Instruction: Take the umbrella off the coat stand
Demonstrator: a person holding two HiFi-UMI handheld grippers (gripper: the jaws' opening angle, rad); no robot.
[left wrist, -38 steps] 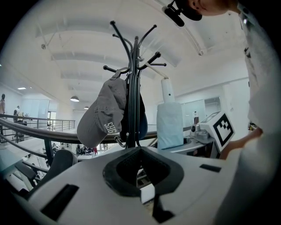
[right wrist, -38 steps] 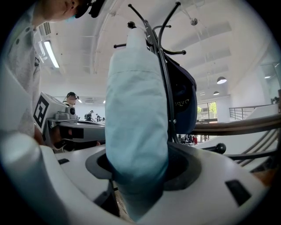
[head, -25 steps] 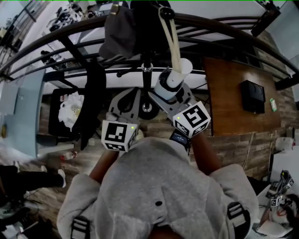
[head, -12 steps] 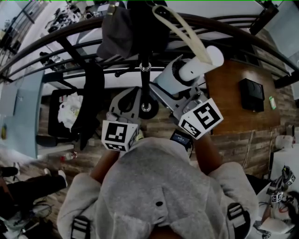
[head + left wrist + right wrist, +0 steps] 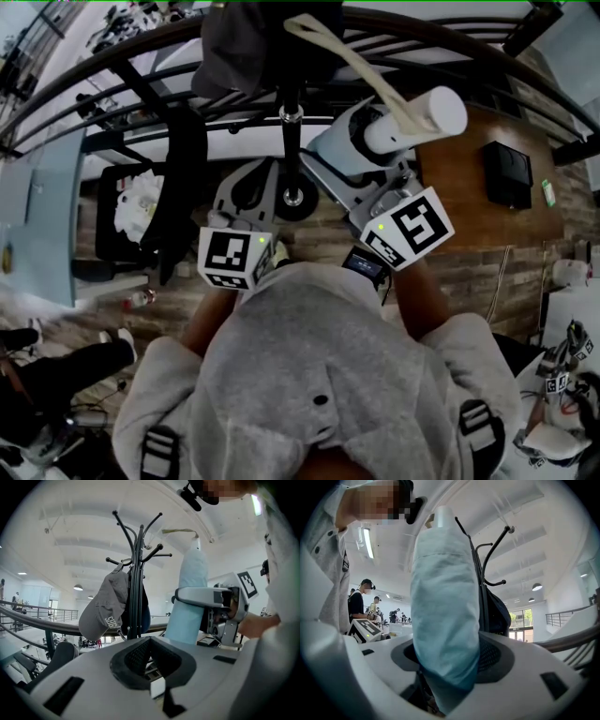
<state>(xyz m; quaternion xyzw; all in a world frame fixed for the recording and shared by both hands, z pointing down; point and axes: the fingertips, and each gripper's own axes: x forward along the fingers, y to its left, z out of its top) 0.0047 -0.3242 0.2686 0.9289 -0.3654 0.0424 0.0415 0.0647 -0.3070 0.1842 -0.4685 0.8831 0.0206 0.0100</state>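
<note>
The folded pale-blue umbrella [image 5: 398,127] stands nearly upright to the right of the black coat stand [image 5: 291,141]. Its cream strap [image 5: 347,61] runs from its top end back to the stand's hooks. My right gripper [image 5: 354,157] is shut on the umbrella's body, which fills the hollow between the jaws in the right gripper view [image 5: 445,620]. In the left gripper view the umbrella [image 5: 187,602] is right of the stand [image 5: 136,573], with its strap [image 5: 180,530] at hook height. My left gripper [image 5: 248,192] is shut and empty near the stand's pole.
A grey cap [image 5: 103,606] and a dark garment [image 5: 499,613] hang on the stand. A curved black railing [image 5: 469,66] runs behind it. A black chair [image 5: 183,178] and a bin of white paper [image 5: 141,211] stand at the left, a wooden table [image 5: 469,187] at the right.
My right gripper has lifted the umbrella and carried it to the right, away from the stand's pole; the strap now stretches longer towards the hooks. The left gripper has stayed put.
</note>
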